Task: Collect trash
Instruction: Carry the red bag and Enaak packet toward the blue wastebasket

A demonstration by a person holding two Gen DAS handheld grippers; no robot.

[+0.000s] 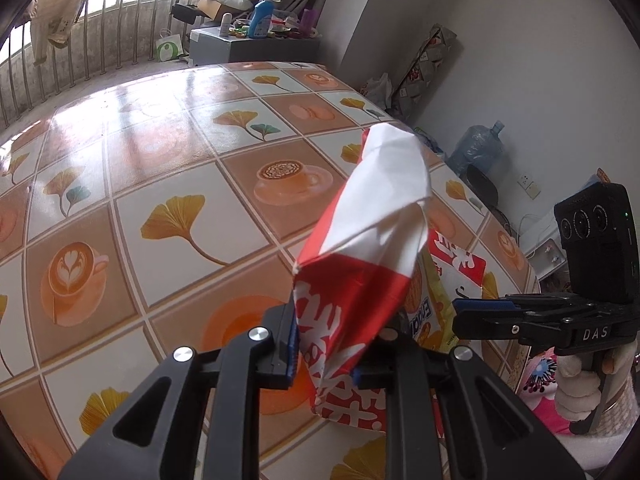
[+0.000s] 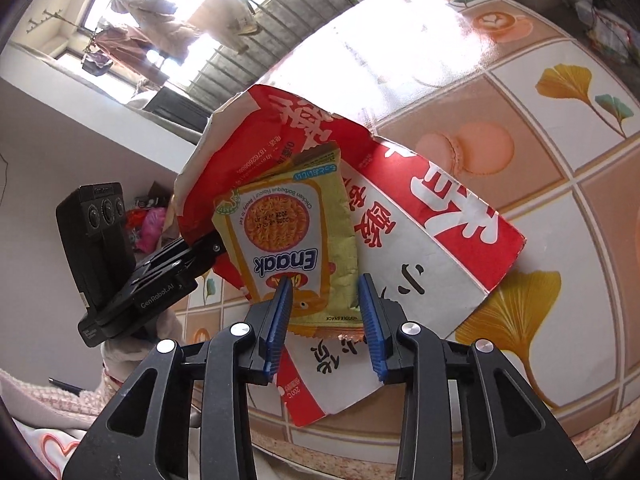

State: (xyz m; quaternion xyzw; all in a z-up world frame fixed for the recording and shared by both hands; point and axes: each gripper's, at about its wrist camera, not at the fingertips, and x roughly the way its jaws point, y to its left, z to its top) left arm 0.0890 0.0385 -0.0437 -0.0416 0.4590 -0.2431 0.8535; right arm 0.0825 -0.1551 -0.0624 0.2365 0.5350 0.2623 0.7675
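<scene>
A red and white paper bag [image 1: 360, 240] rises from the patterned table [image 1: 160, 160], with my left gripper [image 1: 324, 344] shut on its lower edge. In the right wrist view the bag [image 2: 440, 232] lies tilted with its mouth held up by the left gripper [image 2: 200, 252]. A yellow Enaak snack packet [image 2: 296, 232] rests on the bag, its top end tucked into the mouth. My right gripper [image 2: 324, 292] is open, its blue pads [image 2: 370, 320] standing either side of the packet's lower end without pressing it. The left wrist view shows the packet [image 1: 424, 312] behind the bag and the right gripper [image 1: 460, 316] beside it.
The table's near edge [image 2: 440, 432] runs just under the bag. A blue water jug [image 1: 476, 152] stands on the floor by the wall. A cluttered low cabinet [image 1: 256, 40] and a railing sit beyond the table's far end. A gloved hand [image 1: 576, 384] holds the right gripper.
</scene>
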